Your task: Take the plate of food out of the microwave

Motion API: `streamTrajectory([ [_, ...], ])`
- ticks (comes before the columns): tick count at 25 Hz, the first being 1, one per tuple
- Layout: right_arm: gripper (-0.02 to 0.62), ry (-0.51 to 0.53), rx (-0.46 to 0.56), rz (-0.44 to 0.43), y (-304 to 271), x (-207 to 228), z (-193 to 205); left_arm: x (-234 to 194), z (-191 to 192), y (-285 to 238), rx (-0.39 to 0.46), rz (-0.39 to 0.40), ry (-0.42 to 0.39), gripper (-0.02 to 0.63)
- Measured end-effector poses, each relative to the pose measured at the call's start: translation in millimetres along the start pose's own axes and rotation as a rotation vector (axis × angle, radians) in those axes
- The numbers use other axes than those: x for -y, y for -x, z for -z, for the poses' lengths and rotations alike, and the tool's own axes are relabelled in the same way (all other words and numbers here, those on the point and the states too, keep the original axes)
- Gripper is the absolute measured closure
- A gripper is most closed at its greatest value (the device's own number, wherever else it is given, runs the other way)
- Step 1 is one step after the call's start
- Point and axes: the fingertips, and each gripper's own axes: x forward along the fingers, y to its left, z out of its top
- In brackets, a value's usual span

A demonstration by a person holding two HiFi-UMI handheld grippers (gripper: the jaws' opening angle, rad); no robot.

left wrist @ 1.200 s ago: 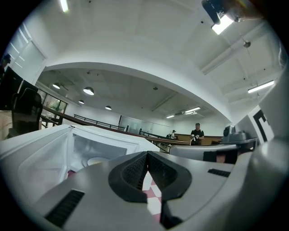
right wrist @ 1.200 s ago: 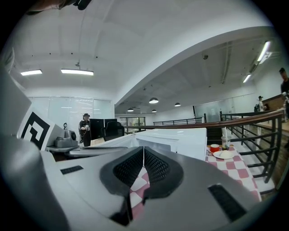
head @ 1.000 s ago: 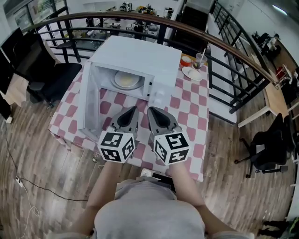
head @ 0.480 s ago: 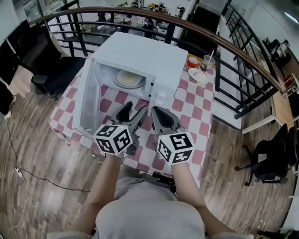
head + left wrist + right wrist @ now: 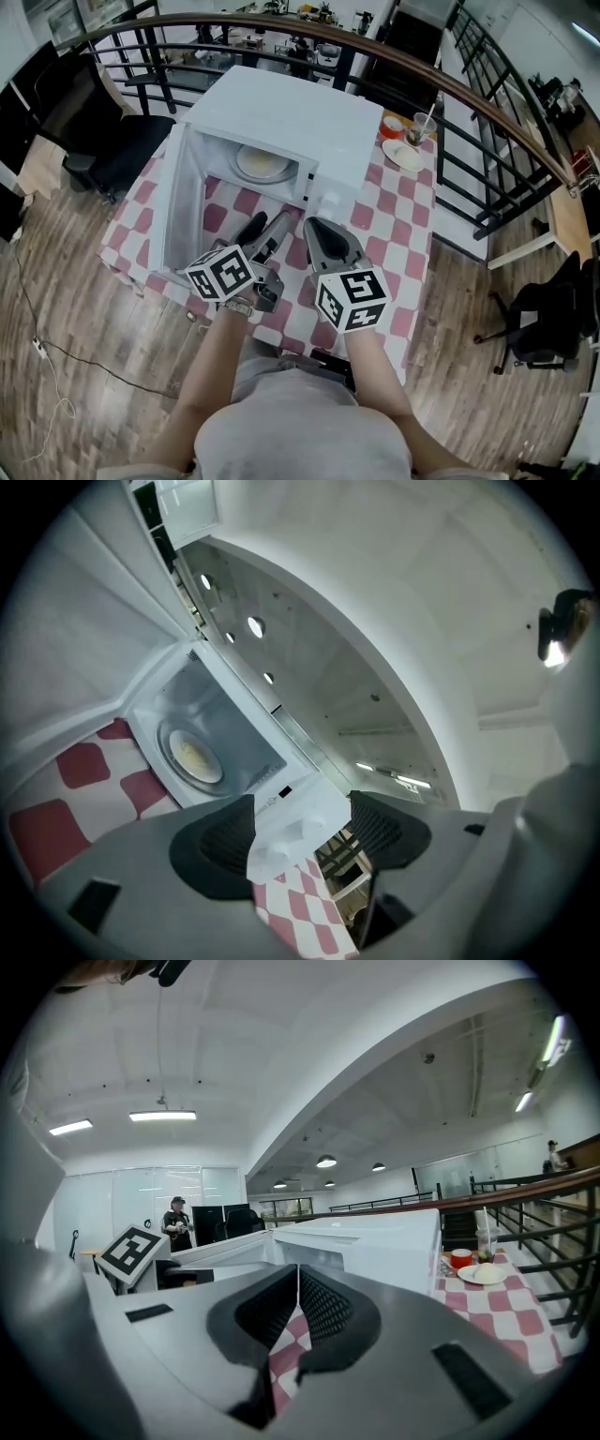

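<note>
The white microwave [image 5: 281, 117] stands on the red-and-white checked table [image 5: 384, 216] with its door [image 5: 178, 211] swung open to the left. A plate of pale food [image 5: 261, 165] sits inside; the left gripper view shows the plate [image 5: 192, 758] in the cavity, seen tilted. My left gripper [image 5: 264, 228] is in front of the opening, rolled on its side. Its jaws have just been opening and stand wide with nothing between them [image 5: 300, 832]. My right gripper [image 5: 314, 230] is beside it, in front of the control panel, with its jaws closed together and empty [image 5: 298, 1279].
Behind the microwave at the right are a small plate of food [image 5: 406, 153], a red bowl [image 5: 392, 124] and a cup with a straw [image 5: 419, 127]. A curved railing [image 5: 469, 103] runs behind the table. Office chairs stand at left [image 5: 122, 141] and right [image 5: 544, 319].
The left gripper has rolled onto its side, its jaws have gone from shut to wide open, and it has dropped a little. The right gripper stays shut and has shifted slightly.
</note>
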Motion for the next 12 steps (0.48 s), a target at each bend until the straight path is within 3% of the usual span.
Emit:
streamTrajectory([
  [12,0.568,-0.009,-0.059,0.027,-40,3,25,-58,-6,-39,-0.010,-0.060,0.152,0.296],
])
